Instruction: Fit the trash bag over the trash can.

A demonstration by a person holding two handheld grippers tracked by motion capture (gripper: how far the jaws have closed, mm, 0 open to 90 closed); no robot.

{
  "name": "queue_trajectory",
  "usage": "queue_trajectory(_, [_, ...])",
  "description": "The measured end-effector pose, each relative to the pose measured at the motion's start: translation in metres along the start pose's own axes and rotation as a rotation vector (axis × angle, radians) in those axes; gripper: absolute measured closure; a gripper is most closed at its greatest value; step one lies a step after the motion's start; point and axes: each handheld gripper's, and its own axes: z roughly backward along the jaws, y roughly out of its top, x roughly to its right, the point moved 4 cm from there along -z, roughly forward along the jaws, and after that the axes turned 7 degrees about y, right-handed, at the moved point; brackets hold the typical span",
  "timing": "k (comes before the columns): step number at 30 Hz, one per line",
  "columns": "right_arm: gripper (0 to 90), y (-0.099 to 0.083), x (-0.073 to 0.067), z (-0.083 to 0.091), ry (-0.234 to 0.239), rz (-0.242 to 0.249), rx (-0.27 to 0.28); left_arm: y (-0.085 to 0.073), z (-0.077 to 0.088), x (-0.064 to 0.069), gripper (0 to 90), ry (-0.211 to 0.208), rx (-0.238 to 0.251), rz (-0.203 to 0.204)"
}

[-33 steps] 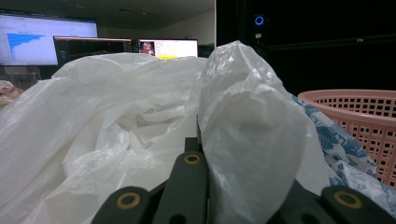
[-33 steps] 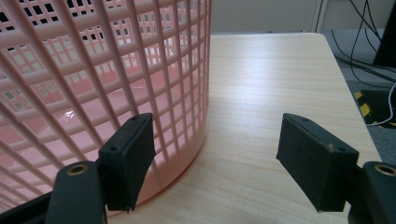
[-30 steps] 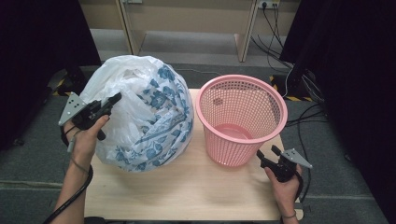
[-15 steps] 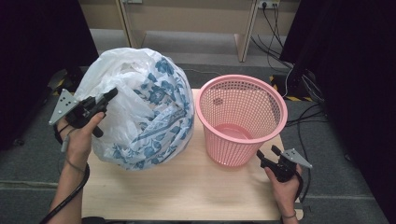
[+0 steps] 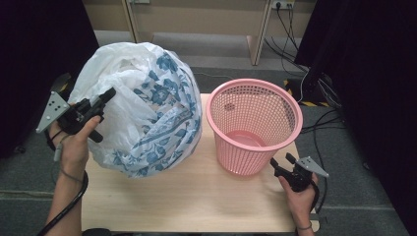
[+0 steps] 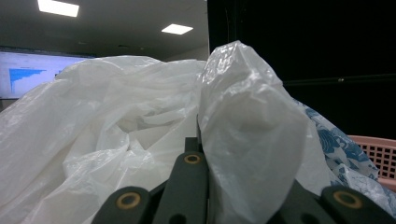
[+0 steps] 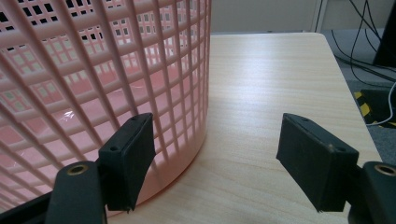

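My left gripper [image 5: 98, 101] is clamping a fold of the bag [image 5: 147, 108], its jaws shut tight on the thin plastic; in the left gripper view the white film [image 6: 243, 121] is bunching up between and over the jaws. I am holding that gripper at the bag's left flank, above the table's [image 5: 196, 196] left end, with my left hand [image 5: 76, 142] wrapped around its body. The bag is billowing wide, white on my side and printed with blue flowers on the side facing the basket [image 5: 253, 125], and its lower edge is sagging onto the wood. The pink basket is standing upright just beside the bag, on the table's right half. My right gripper [image 5: 281, 164] is resting low at the near right corner, its jaws standing wide apart with nothing between them; in the right gripper view one pad [image 7: 128, 158] is sitting just beside the basket's mesh wall [image 7: 93, 84], the other over bare wood [image 7: 261, 93].
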Motion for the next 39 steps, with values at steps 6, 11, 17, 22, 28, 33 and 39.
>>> queue_trajectory(6, [27.7, 0.0, 0.0, 0.0, 0.001, -0.001, 0.001, 0.009, 0.002, 0.0, 89.5, -0.012, 0.023, 0.013])
queue_trajectory(11, [27.7, 0.0, 0.0, 0.0, 0.0, 0.001, 0.0, 0.016, 0.004, 0.004, 89.5, -0.034, 0.046, 0.032])
queue_trajectory(17, [27.7, 0.0, 0.0, 0.0, 0.001, 0.002, 0.001, 0.022, 0.002, 0.008, 89.5, -0.056, 0.07, 0.031])
queue_trajectory(22, [27.7, 0.0, 0.0, 0.0, 0.002, 0.002, 0.0, 0.028, 0.001, 0.014, 89.5, -0.08, 0.083, 0.039])
queue_trajectory(28, [27.7, 0.0, 0.0, 0.0, 0.002, 0.004, -0.001, 0.033, -0.001, 0.024, 89.5, -0.115, 0.085, 0.048])
queue_trajectory(33, [27.7, 0.0, 0.0, 0.0, 0.002, 0.004, 0.0, 0.035, -0.006, 0.033, 89.5, -0.143, 0.085, 0.049])
queue_trajectory(39, [27.7, 0.0, 0.0, 0.0, 0.003, 0.005, -0.001, 0.039, -0.012, 0.041, 89.5, -0.169, 0.091, 0.064])
